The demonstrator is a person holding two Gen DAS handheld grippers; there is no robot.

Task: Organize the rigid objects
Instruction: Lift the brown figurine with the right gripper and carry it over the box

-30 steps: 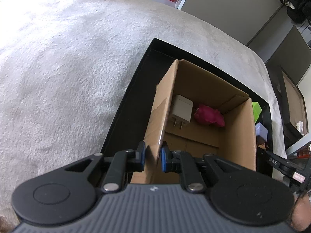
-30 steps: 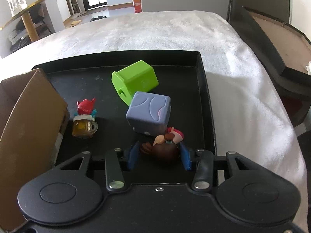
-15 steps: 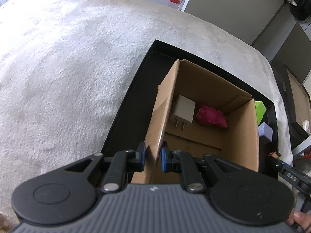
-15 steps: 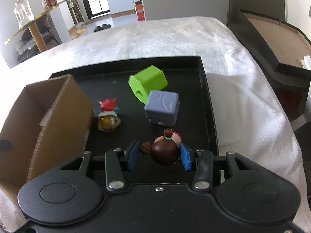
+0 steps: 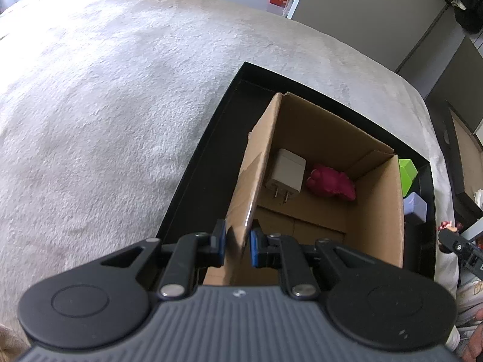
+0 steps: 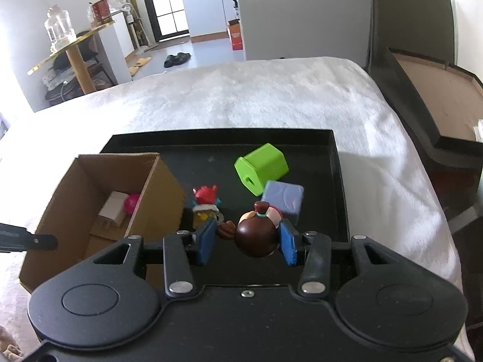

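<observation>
Your right gripper (image 6: 248, 242) clamps the brown-haired figurine (image 6: 256, 236); the cardboard box (image 6: 90, 211), wall pinched by your left gripper (image 5: 238, 246), lies toward the tray's (image 6: 336, 181) left edge.

I see a matt brown corrugated cardboard box (image 5: 332, 163), a glossy brown-haired plastic figurine (image 6: 256, 235), and a fuzzy white cloth bedcover (image 5: 105, 105).
</observation>
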